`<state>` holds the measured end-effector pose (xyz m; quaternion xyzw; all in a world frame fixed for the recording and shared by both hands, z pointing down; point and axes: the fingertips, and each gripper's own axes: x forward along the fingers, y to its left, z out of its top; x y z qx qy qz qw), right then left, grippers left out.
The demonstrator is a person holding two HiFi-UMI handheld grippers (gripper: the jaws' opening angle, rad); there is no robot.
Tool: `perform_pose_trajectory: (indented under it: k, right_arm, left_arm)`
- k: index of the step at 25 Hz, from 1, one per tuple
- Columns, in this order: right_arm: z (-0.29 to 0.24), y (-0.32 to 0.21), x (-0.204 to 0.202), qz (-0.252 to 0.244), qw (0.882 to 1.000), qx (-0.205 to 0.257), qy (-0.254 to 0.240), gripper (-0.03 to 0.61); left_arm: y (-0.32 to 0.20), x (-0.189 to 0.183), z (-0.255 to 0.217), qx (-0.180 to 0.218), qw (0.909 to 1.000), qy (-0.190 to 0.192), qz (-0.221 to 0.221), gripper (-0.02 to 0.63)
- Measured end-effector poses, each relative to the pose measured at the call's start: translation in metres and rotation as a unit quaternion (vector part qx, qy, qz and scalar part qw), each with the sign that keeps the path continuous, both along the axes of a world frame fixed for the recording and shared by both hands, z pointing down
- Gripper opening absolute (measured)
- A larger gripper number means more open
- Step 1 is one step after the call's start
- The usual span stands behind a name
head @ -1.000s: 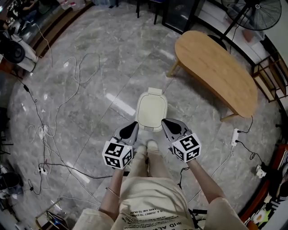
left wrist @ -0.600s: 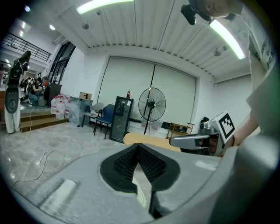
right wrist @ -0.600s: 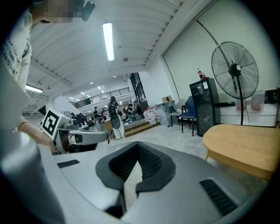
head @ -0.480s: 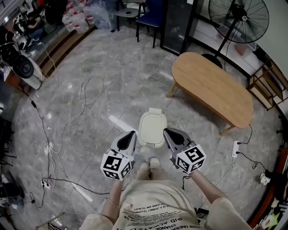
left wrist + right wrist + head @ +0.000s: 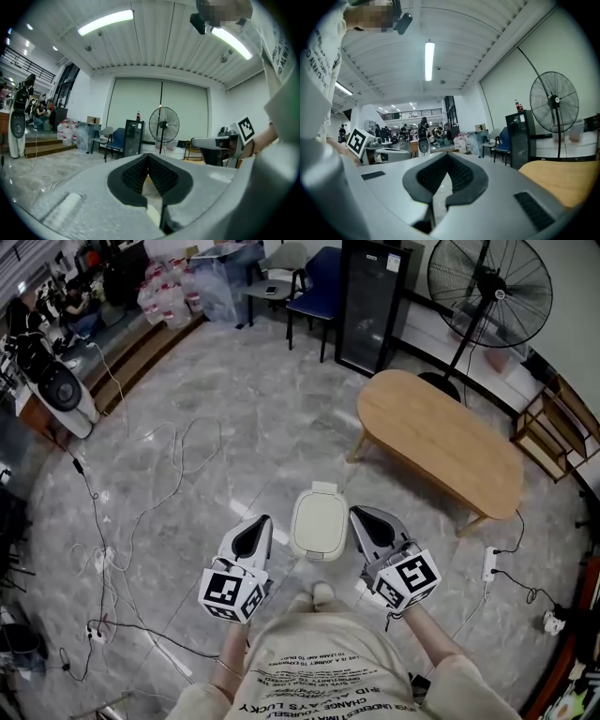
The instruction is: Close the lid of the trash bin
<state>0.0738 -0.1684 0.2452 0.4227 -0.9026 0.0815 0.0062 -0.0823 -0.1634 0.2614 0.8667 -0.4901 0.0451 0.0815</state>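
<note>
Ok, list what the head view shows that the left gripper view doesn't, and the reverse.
Only the head view: the closed trash bin on the floor, loose cables and the person's feet. Only the left gripper view: the ceiling lights, and that the left gripper has its jaws together with nothing between them. Both: the standing fan, black cabinet, blue chair and the right gripper.
</note>
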Motion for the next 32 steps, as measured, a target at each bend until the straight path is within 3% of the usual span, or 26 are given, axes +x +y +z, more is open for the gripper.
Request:
perform_pose_trajectory:
  k: [12, 32]
  right_arm:
    - [-0.023, 0.009, 0.026, 0.037, 0.999, 0.032, -0.022, 0.005]
    - [-0.021, 0.022, 0.045, 0.068, 0.997, 0.029, -0.024, 0.005]
  left_arm:
    - [0.008, -0.020, -0.030, 0.043, 0.9985, -0.007, -0.033, 0.023]
    - [0.016, -0.024, -0.034, 0.047, 0.9976, -0.019, -0.047, 0.023]
